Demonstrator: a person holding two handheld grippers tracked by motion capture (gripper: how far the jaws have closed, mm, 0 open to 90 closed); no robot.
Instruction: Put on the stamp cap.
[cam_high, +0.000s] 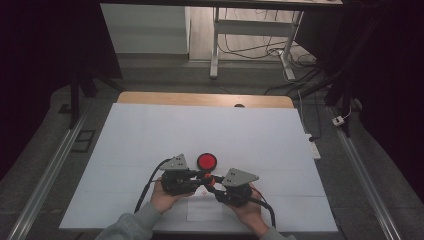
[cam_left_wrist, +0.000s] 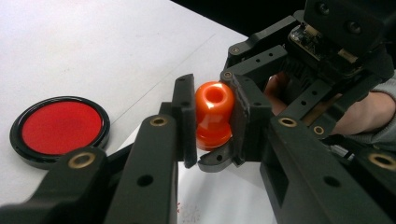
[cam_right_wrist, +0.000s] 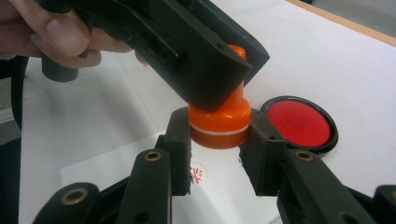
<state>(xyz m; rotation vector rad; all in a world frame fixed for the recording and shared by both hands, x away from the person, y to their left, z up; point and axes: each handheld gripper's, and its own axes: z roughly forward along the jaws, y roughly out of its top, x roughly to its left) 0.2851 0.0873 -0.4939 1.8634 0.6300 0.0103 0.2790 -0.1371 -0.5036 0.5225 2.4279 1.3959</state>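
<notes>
An orange stamp (cam_left_wrist: 214, 105) with a knob handle and a wider round base (cam_right_wrist: 218, 119) hangs just above a small slip of paper (cam_high: 205, 210). My left gripper (cam_left_wrist: 215, 126) is shut on its handle. My right gripper (cam_right_wrist: 219, 140) is shut on its base, from the opposite side. In the high view the two grippers meet at the stamp (cam_high: 210, 180), near the table's front edge. A round red ink pad (cam_high: 206, 161) in a black rim lies just behind them. A red stamp print (cam_right_wrist: 198, 173) shows on the paper under the stamp.
A white sheet (cam_high: 150, 135) covers most of the wooden table (cam_high: 150, 97). Beyond the far edge are desk legs (cam_high: 215, 50) and loose cables (cam_high: 300, 75) on the floor. Metal rails (cam_high: 50, 170) run along both sides.
</notes>
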